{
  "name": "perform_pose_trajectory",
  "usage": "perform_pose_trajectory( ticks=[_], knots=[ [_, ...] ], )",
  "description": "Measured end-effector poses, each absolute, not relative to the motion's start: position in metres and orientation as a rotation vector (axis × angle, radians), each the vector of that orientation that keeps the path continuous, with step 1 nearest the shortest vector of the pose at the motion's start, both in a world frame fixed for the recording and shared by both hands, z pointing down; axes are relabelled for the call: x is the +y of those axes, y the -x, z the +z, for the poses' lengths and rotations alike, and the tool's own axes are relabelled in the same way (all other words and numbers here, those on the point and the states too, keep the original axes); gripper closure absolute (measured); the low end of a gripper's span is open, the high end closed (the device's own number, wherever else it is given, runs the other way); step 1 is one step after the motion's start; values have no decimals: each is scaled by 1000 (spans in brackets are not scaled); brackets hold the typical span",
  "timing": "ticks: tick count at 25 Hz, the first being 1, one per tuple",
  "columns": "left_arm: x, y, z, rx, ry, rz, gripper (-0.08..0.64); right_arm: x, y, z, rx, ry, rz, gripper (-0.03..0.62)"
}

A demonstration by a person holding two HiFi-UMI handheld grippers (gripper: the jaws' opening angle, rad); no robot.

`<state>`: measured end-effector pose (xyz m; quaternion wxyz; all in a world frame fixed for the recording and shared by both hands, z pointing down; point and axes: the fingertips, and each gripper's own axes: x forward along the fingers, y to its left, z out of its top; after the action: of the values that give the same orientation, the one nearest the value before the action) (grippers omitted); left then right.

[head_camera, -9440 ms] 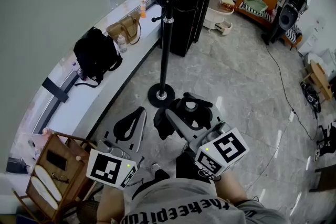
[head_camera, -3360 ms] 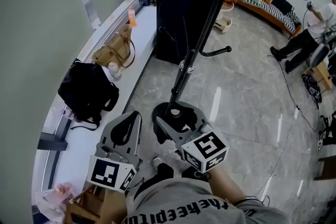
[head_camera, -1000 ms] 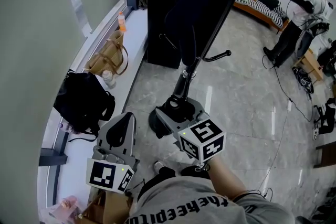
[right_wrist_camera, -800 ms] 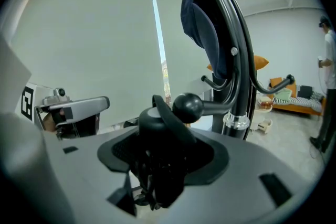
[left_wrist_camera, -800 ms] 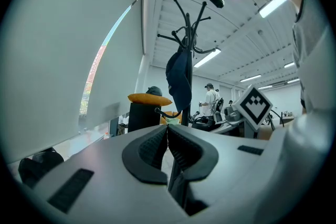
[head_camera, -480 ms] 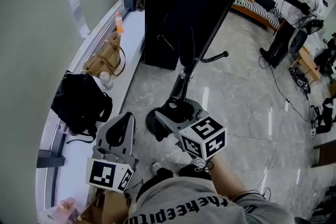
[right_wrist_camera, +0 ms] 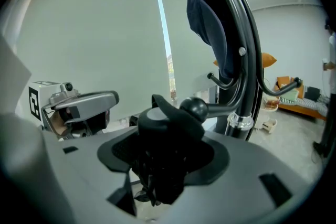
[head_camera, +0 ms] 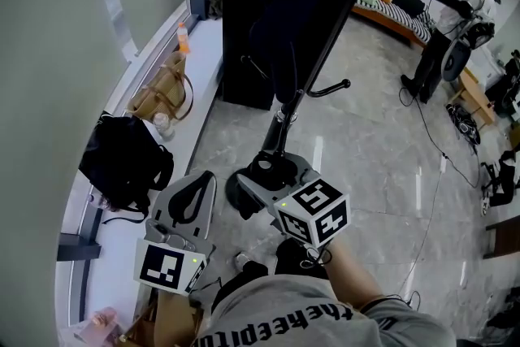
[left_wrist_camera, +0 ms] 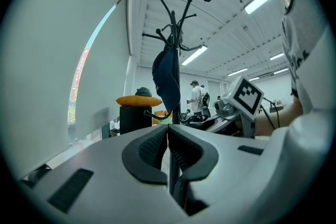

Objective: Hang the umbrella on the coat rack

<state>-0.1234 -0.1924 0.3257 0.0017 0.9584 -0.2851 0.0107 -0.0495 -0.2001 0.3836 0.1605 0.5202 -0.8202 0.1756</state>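
My right gripper [head_camera: 262,175] is shut on a black folded umbrella [head_camera: 275,165], low in front of me. In the right gripper view the umbrella [right_wrist_camera: 159,128] fills the jaws, its round cap toward the camera. The black coat rack pole [head_camera: 313,61] rises just beyond it, with a ball-tipped peg [right_wrist_camera: 195,108] right behind the umbrella's top. A dark blue garment [right_wrist_camera: 210,26] hangs from the rack's upper hooks. My left gripper [head_camera: 203,179] is to the left, shut with nothing between its pads [left_wrist_camera: 157,147], and it looks up at the rack top [left_wrist_camera: 176,18].
A pale window ledge [head_camera: 199,69] runs along the left with a black bag [head_camera: 122,158], a tan handbag [head_camera: 166,93] and an orange bottle [head_camera: 184,36]. A black cabinet [head_camera: 244,36] stands behind the rack. A person [head_camera: 451,20] stands far right, near floor cables [head_camera: 431,134].
Over the last seconds the rack has come much nearer in the head view. In the last second both grippers barely shift; the right one stays shut on the umbrella.
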Motion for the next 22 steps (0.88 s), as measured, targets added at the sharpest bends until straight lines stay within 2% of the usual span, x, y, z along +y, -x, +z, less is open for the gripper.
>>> perform_pose_trajectory(
  ticks=[10,14,22],
  knots=[
    [-193,84,325,-575,-3097,155,541,-201,52,385,-2369,-1468,483,348],
    [-196,65,327,-407,-3176,246,476,-205,53,387,-2370,-1463,469,348],
    [-185,41,325,-182,-3258,309,471,-200,48,390,-2363,-1476,481,348]
  ],
)
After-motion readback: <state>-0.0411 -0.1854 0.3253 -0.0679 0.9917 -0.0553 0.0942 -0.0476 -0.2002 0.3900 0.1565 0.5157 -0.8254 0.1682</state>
